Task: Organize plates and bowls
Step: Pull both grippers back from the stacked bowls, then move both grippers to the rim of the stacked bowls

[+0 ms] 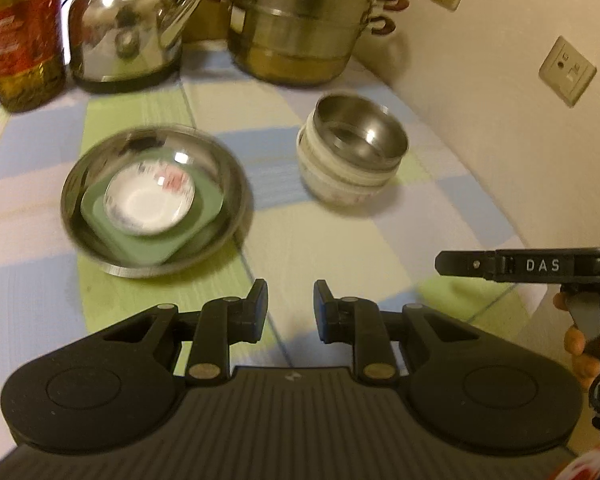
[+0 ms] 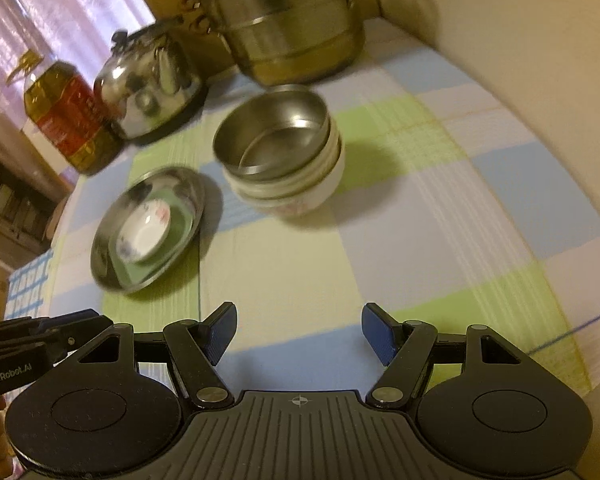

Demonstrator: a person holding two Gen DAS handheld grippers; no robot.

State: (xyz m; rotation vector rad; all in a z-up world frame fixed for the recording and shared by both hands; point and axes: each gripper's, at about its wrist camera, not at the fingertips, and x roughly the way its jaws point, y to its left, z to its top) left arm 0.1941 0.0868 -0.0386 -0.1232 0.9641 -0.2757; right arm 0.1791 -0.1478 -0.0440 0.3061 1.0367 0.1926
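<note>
Hovering over the table's near edge, we see both grippers empty: left gripper (image 1: 291, 300) narrowly parted, right gripper (image 2: 299, 332) wide. Plate stack (image 1: 152, 200) lies ahead-left, bowl stack (image 2: 280, 160) ahead toward the far corner, seemingly nearer the right.

Both wrist cameras look steeply down, near the checked-cloth table (image 1: 340, 240). Both show the round steel plate (image 1: 100, 256) (image 2: 108, 280) and the stacked white bowls (image 1: 340, 188) (image 2: 300, 200).
</note>
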